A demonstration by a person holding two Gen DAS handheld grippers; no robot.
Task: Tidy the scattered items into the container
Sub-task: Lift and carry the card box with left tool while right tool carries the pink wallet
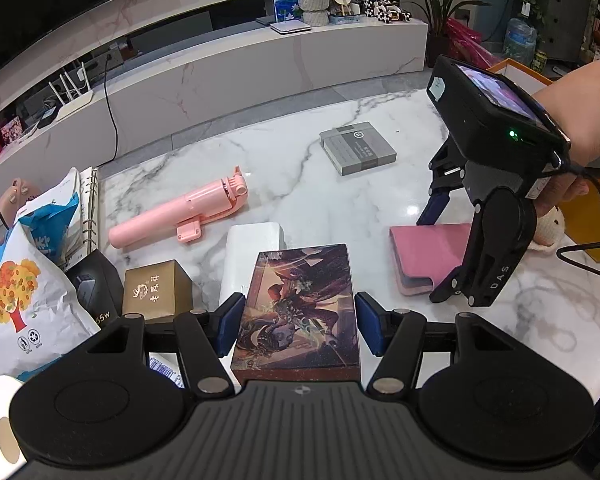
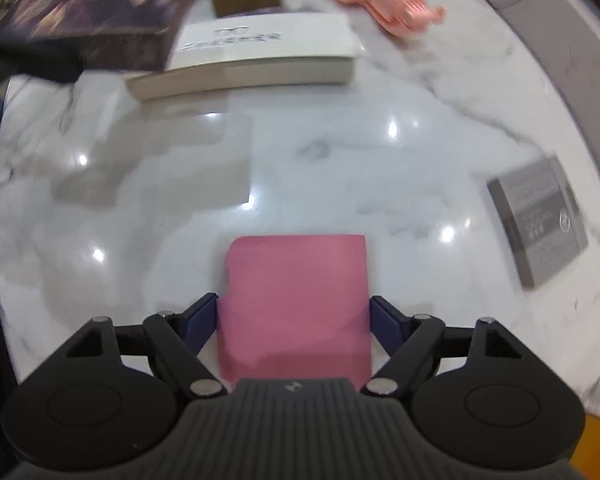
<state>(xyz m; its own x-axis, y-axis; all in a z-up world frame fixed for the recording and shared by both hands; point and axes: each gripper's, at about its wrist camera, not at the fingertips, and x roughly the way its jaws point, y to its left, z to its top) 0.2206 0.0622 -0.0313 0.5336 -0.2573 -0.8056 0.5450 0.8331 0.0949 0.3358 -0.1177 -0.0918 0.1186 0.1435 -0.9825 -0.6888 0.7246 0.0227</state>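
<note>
The left hand-held gripper point(image 1: 296, 326) is clamped on a dark illustrated rectangular box point(image 1: 298, 312), held above the white marble table point(image 1: 300, 184). The right hand-held gripper point(image 2: 294, 320) is closed against both sides of a flat pink wallet point(image 2: 296, 300) lying on the table. A pink folding selfie stick point(image 1: 180, 216) and a grey flat box point(image 1: 356, 152) are seen further off, well apart.

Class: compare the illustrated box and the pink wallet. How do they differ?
The illustrated box carries dark printed artwork; the pink wallet is plain. The box sits between the left gripper fingers; the wallet between the right gripper fingers. The box looks thicker. Both are rectangular.
</note>
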